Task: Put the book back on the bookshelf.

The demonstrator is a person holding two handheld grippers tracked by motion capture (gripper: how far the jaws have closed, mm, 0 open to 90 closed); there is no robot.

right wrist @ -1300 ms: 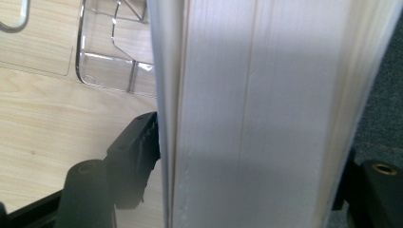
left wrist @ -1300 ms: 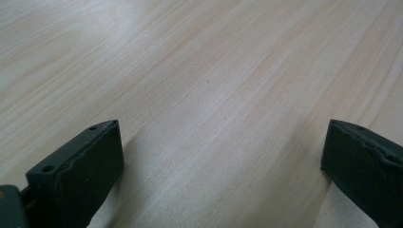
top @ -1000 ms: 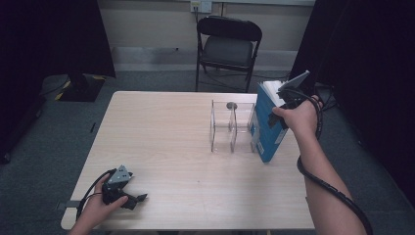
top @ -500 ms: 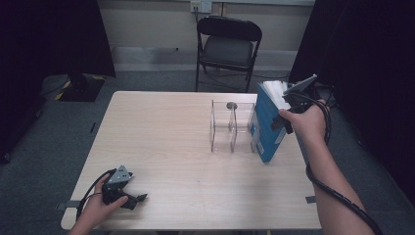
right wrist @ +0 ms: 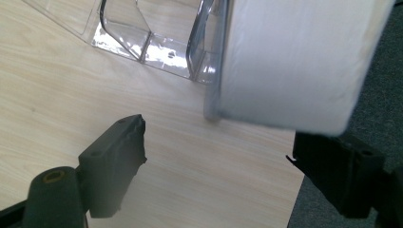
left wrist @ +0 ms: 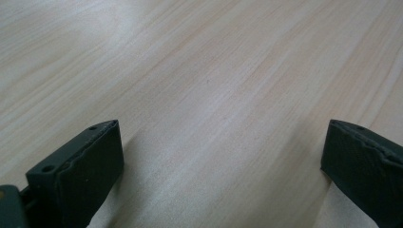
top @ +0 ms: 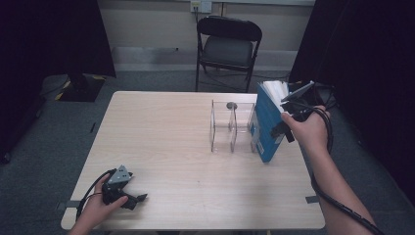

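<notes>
A blue book (top: 266,129) stands upright on the wooden table (top: 166,142), leaning against the right end of a clear acrylic rack (top: 232,127). My right gripper (top: 286,112) is at the book's right edge near its top, jaws apart. In the right gripper view the book's white page edge (right wrist: 294,61) is just ahead of the open right gripper (right wrist: 218,137), beside the rack (right wrist: 142,33). My left gripper (top: 134,200) rests open at the table's front left corner. The left gripper (left wrist: 221,142) has bare wood between its jaws.
A black folding chair (top: 227,46) stands behind the far side of the table. The table's right edge (right wrist: 297,190) lies close under the right gripper, with grey floor beyond. Dark curtains hang at both sides.
The right hand has drifted slightly right and toward the near side beside the book. The book, the rack and the left gripper have stayed put.
</notes>
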